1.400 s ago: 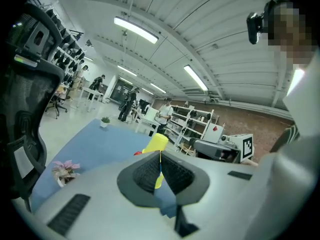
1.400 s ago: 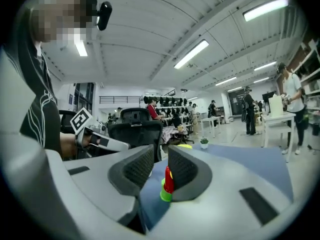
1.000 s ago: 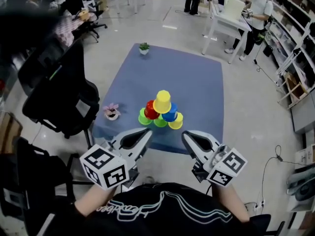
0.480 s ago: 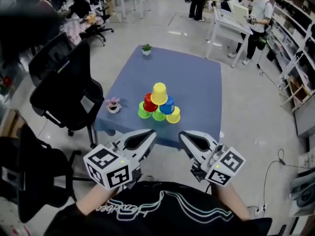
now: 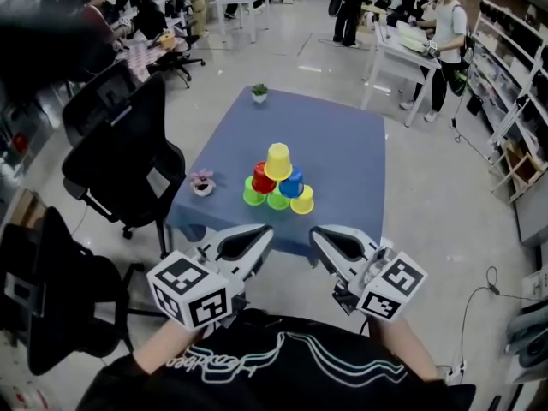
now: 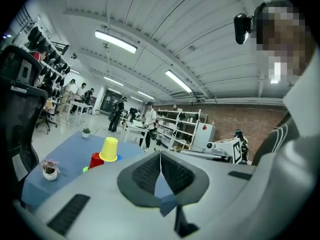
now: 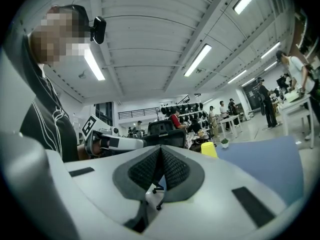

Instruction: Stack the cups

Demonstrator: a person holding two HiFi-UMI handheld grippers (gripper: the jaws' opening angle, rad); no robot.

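A pyramid of cups stands on the blue table (image 5: 334, 144): green cups (image 5: 254, 197) and a yellow cup (image 5: 302, 201) at the bottom, a red cup (image 5: 262, 178) and a blue cup (image 5: 294, 183) above them, and a yellow cup (image 5: 277, 161) upside down on top. Both grippers are held close to the person's chest, short of the table's near edge. My left gripper (image 5: 259, 236) is shut with nothing in it, as is my right gripper (image 5: 319, 236). The left gripper view shows the top yellow cup (image 6: 109, 149) and red cup (image 6: 96, 160) far off.
A small pink potted flower (image 5: 202, 182) stands at the table's left edge and a green potted plant (image 5: 259, 93) at its far edge. Black office chairs (image 5: 128, 157) stand left of the table. People stand by white desks (image 5: 402, 54) behind.
The view has drawn back slightly, so the cup pyramid sits a little higher and farther in the picture. Both grippers stay shut near the chest.
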